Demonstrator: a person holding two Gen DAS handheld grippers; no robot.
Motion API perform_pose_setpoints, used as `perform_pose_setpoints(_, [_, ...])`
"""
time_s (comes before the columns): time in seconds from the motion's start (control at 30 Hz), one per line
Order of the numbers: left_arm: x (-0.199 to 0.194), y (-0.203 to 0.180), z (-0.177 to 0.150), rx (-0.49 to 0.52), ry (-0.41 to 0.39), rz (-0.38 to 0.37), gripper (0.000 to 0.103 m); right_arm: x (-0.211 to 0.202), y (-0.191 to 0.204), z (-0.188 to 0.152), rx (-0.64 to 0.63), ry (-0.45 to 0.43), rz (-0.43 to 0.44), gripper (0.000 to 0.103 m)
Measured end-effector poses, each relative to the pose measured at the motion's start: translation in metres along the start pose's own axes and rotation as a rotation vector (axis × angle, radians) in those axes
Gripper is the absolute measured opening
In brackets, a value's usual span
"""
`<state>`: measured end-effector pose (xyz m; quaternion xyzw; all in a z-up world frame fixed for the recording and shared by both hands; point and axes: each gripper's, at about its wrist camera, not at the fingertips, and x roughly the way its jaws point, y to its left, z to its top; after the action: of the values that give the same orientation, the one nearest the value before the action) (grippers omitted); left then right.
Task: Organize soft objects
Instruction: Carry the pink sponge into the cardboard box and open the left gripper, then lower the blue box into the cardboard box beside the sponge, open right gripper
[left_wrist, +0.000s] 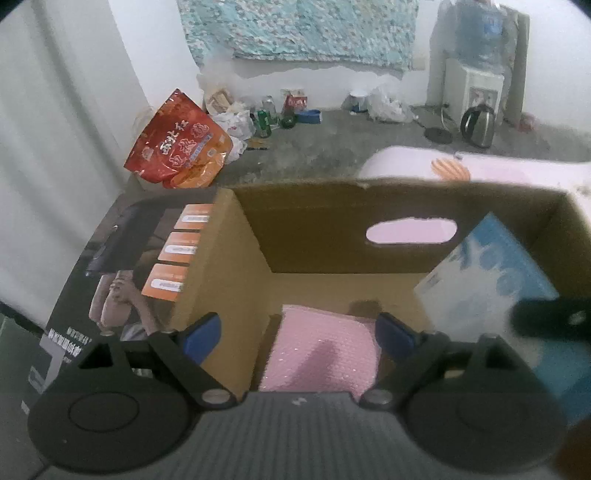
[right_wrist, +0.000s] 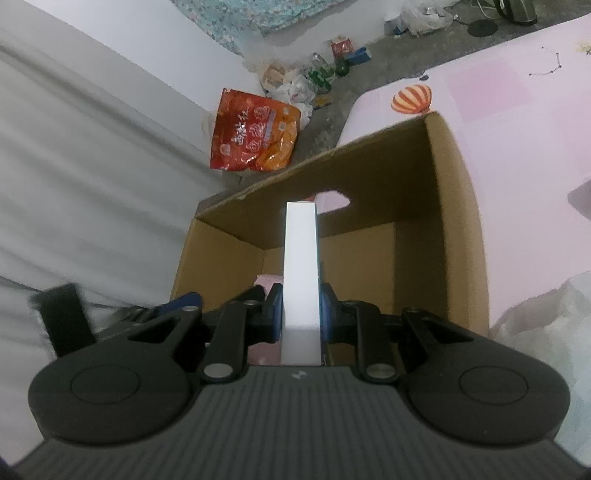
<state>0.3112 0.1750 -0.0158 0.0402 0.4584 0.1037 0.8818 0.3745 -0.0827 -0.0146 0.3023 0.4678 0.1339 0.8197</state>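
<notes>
A pale pink surface (right_wrist: 517, 155) carries an open cardboard box (left_wrist: 332, 225); beyond it lie a grey floor and a white wall. Left wrist view, nearest first: the left gripper (left_wrist: 300, 334) stands with jaws spread wide and nothing between the pads, poised over the box mouth. Directly ahead at twelve o'clock, on the box floor, lies a pink bubble-wrap pad (left_wrist: 317, 350), apart from both pads. At two to three o'clock, a blue-and-white soft pack (left_wrist: 491, 280) leans inside the box, gripped by the right gripper, whose dark finger shows at three o'clock. Right wrist view: the right gripper (right_wrist: 300, 308) clamps that pack edge-on, its white side running toward twelve o'clock above the box interior. Far off at eleven o'clock, a red snack bag (right_wrist: 251, 136) lies on the floor. Risk: the pack, if released while tilted, may topple against the wall or wedge over the pad; the two grippers, close together, may collide.
</notes>
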Motion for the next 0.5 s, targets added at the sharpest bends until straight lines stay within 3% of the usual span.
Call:
perform_pose_setpoints(0.27, [-0.048, 0.016, -0.003, -0.056, -0.066, -0.012, 0.092, 0.028, 0.008, -0.013, 0.036, -0.003, -0.057, 0.021])
perform_pose_setpoints(0.5, [-0.069, 0.028, -0.009, -0.098, -0.101, -0.027, 0.092, 0.056, 0.020, -0.033, 0.022, 0.060, -0.187, 0.022])
